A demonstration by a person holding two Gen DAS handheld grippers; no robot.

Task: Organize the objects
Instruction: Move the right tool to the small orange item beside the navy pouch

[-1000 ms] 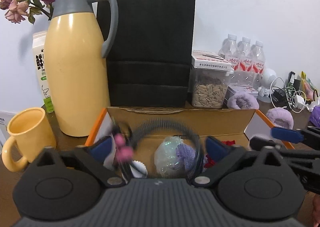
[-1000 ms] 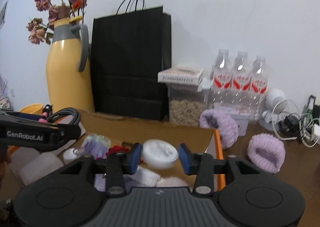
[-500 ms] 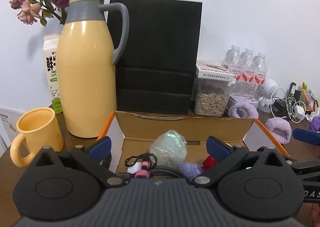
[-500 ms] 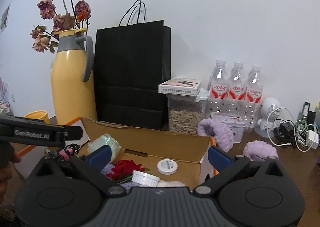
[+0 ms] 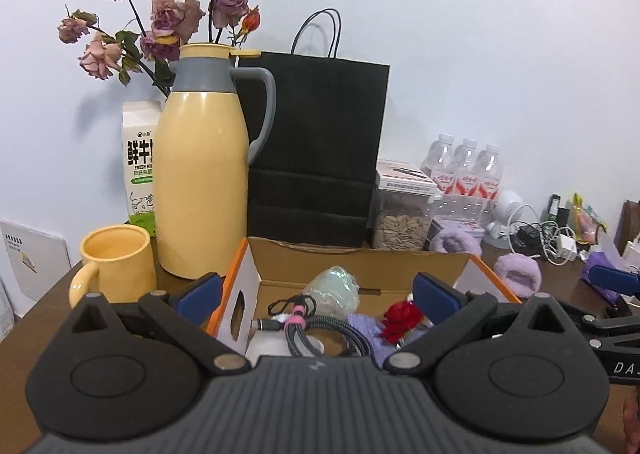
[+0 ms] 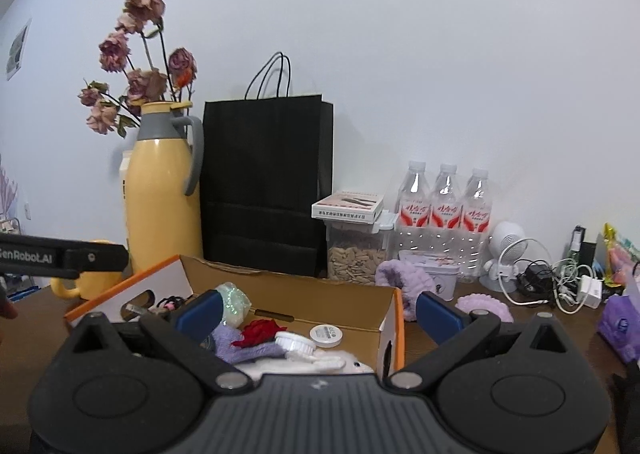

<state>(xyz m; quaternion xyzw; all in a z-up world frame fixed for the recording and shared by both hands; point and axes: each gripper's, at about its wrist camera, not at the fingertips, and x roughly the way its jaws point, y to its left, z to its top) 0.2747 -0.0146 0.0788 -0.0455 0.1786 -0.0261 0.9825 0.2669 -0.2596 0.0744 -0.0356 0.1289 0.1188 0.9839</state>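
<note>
Hovering over cardboard box (image 5: 360,260): left gripper (image 5: 318,292) and right gripper (image 6: 318,310) both spread wide, gripping nothing. Lying outside box, right of it: purple headband (image 6: 484,306), nearer right gripper.

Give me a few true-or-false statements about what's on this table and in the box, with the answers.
1. Both grippers, left and right, are open and hold nothing. True.
2. The cable lies on the table outside the box. False: it lies inside the box.
3. The mug stands beside the jug. True.
4. The black bag lies flat. False: it stands upright behind the box.
5. A red flower lies in the box. True.
</note>
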